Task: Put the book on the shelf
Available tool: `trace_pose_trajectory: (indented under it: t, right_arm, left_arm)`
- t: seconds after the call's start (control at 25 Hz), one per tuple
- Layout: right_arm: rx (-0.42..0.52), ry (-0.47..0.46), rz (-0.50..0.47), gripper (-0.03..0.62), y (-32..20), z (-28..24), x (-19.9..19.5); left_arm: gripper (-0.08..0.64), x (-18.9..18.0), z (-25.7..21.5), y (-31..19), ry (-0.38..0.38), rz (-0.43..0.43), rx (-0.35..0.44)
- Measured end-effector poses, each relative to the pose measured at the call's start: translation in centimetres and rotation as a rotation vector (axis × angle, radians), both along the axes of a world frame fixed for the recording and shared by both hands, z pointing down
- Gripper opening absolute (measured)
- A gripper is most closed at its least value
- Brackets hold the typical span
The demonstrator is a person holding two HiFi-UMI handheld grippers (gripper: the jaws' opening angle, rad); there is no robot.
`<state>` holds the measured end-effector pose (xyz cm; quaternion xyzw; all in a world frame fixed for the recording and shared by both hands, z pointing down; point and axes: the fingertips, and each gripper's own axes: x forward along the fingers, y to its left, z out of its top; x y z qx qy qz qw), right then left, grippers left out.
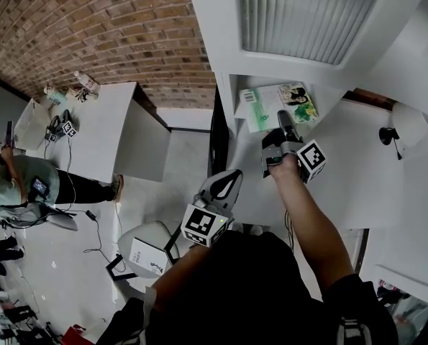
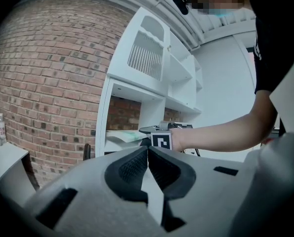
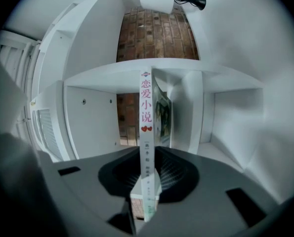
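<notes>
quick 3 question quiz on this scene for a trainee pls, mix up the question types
1. Multiple choice: the right gripper is shut on: A a bottle, B the book, C nothing.
2. True or false: the left gripper has its jaws together with nothing between them.
3. Short answer: in the right gripper view, what shows through the open back of the white shelf unit?

Key: 1 B. 2 True. 3 A brick wall.
</notes>
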<state>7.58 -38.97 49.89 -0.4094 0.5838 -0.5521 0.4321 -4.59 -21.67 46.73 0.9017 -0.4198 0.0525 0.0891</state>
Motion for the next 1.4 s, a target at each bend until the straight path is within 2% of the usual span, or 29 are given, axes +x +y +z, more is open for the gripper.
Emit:
trace_pose_trajectory:
  t: [0.2, 0.68, 1.0, 1.16, 1.28, 1.4]
  right_arm:
    - [-0.031, -0.031, 0.034, 0.077, -1.0, 0.5, -0.2]
    - [-0.095, -0.042, 0.087, 0.077, -3.1, 1.0, 0.0]
    - [-0.142, -0.086, 0.054, 0.080, -3.9, 2.4, -0.8]
    - [-0.147, -0.096, 0.024, 0.137, -3.9, 2.3, -1.3]
    - [-0.135, -0.127, 0.003, 0.236, -4.0, 1.6, -1.4]
    - [-0.159, -0.115, -0.025, 0.268, -3.6, 1.6, -1.6]
  left_arm:
    - [0.018, -0.6, -0.2, 0.1, 0.006, -0.013, 0.001]
    - [0.018, -0.8, -0.1, 0.7, 0.007, -0.012, -0.006]
    - [0.018, -1.4, 0.2, 1.1, 0.002, -0.015, -0.012]
    - [0.018, -1.7, 0.2, 1.4, 0.004, -0.014, -0.026]
    - [0.018, -1.9, 0.5, 1.4, 0.002, -0.021, -0.034]
    - [0.018, -1.8, 0.6, 1.5, 0.006, -0.017, -0.036]
